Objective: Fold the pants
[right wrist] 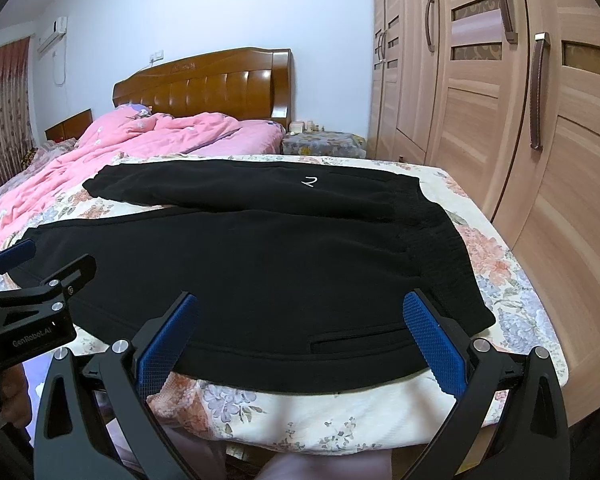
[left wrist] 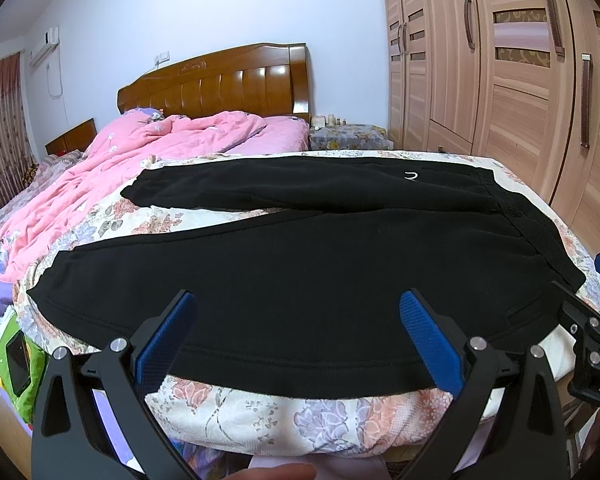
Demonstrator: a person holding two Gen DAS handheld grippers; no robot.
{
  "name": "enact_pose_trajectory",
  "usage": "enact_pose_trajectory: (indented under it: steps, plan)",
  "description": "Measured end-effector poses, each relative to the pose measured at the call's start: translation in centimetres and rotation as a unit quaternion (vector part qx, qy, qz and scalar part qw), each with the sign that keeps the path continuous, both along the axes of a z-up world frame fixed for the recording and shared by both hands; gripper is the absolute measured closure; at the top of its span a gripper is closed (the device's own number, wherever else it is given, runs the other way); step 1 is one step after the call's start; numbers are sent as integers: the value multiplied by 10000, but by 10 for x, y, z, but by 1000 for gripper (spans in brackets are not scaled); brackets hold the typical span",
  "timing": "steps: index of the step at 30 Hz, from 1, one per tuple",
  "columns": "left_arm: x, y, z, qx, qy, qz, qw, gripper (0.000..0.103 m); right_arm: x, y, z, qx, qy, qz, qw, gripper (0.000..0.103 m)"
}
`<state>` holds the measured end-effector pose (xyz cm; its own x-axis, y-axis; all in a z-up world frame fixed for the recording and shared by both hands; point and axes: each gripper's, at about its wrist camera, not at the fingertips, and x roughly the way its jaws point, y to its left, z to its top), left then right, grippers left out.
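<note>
While my left tool [left wrist: 296, 334] and right tool [right wrist: 300, 334] hover released, pants [right wrist: 260, 264] lie flat; risk: pinching bedsheet [right wrist: 320, 412] too.

Pants [left wrist: 300, 272] flat on bedspread [left wrist: 284, 412], quilt [left wrist: 148, 148] behind, wardrobe [left wrist: 500, 80] right

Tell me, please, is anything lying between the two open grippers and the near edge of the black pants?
Nothing visible does. The left gripper and the right gripper, jaws wide open, face the near edge of the black pants directly, with only the floral bedding below it.
</note>
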<state>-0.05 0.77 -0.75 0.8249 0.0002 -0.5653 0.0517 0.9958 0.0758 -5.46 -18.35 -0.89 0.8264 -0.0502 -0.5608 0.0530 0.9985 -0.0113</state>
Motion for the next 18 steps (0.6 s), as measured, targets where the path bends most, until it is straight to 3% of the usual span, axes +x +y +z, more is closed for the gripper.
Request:
enact_pose_trajectory:
  steps: [18]
  plan:
    - [0, 0, -1, -13, 20, 4, 10000, 1, 4, -3, 0, -166, 79, -208, 9996, 4]
